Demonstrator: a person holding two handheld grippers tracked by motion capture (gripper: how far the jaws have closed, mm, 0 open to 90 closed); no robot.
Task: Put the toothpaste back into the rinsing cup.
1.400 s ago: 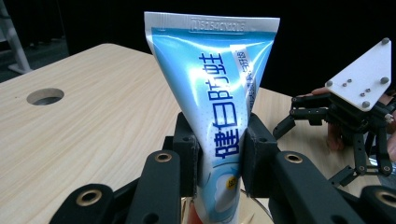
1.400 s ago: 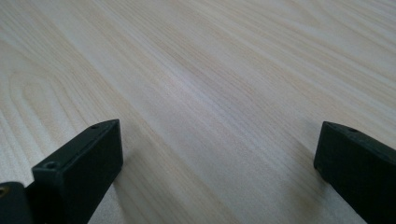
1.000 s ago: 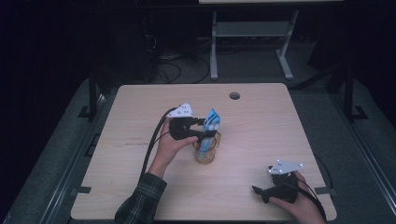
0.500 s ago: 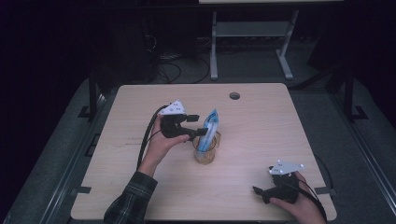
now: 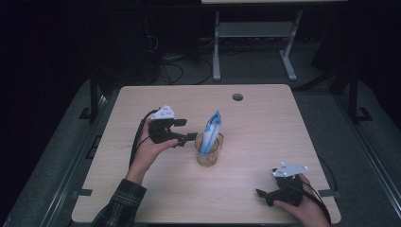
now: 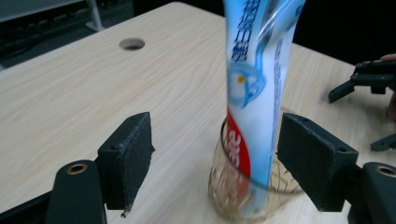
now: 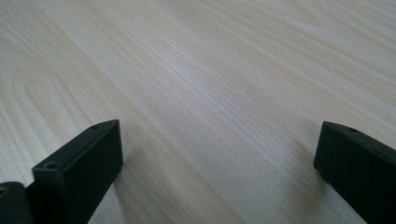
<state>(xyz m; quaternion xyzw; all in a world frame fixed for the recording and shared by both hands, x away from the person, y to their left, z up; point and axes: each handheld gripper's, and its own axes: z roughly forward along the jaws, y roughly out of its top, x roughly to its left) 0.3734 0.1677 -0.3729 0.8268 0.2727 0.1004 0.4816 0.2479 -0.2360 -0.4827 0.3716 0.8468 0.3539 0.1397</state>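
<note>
While the person's left hand (image 5: 150, 146) holds the left gripper (image 5: 186, 133) just left of the clear, amber-tinted glass cup (image 5: 208, 152), the high view shows that cup standing upright near the middle of the pale wooden table (image 5: 265, 127). A blue, white and red toothpaste tube (image 5: 210, 132) stands in the cup, leaning slightly, its flat crimped end pointing up and away. The left gripper's black jaws point toward the cup and stand apart from it; they have just been opening, and nothing lies between them here. A grey three-cornered plate (image 5: 163, 112) sits on top of this gripper, and a plaid sleeve (image 5: 119, 205) covers the forearm at the bottom edge. Near the table's front right corner, the right hand (image 5: 305, 208) rests with the right gripper (image 5: 263, 196), well apart from the cup. A round cable hole (image 5: 237, 97) marks the far side of the tabletop.

From the left gripper view, the two black jaws stand spread wide, with the cup (image 6: 233, 186) and the tube (image 6: 254, 93) framed beyond the gap, nearer the right-hand jaw. The pads touch neither the tube nor the glass. The tube's lower part, with its red band, sits inside the cup. The other gripper (image 6: 362, 81) shows farther off at the right edge.

From the right gripper view, the right gripper's jaws stand spread wide over bare wood grain (image 7: 210, 93), with nothing between them.
</note>
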